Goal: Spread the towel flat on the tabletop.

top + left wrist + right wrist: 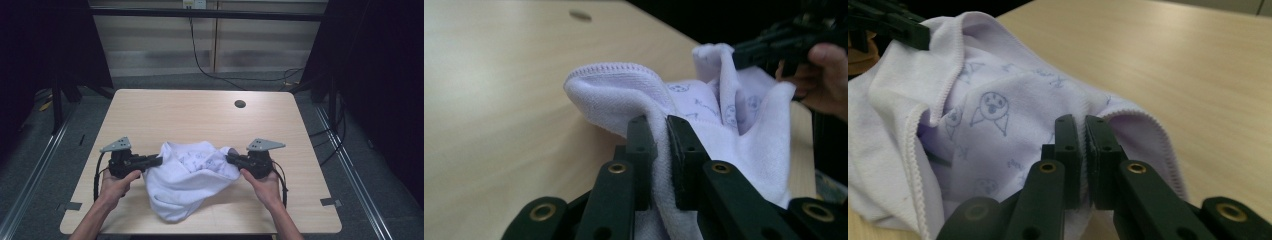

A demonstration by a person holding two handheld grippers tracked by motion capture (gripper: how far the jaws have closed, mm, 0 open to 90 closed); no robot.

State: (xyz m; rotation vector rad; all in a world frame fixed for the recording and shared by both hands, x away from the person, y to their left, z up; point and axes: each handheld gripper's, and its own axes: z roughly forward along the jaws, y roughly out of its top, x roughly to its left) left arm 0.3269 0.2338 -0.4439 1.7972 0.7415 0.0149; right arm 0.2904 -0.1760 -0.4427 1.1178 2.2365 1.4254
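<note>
Cloth (187, 180) — white, with little drawings — is held up near the front edge of the desk (200, 112), its bottom resting there. One side is pinched by the left gripper (159, 161), the other by the right gripper (229, 159) — both jaws are squeezed tight.

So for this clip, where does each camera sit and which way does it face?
High view: above the person's side, looking forward and down on the table; forearms, left gripper and right gripper pinch the towel.
Left gripper view: along its jaws, shut on towel; the other hand beyond.
Right gripper view: likewise, towel hem clamped.
All share the towel.
</note>
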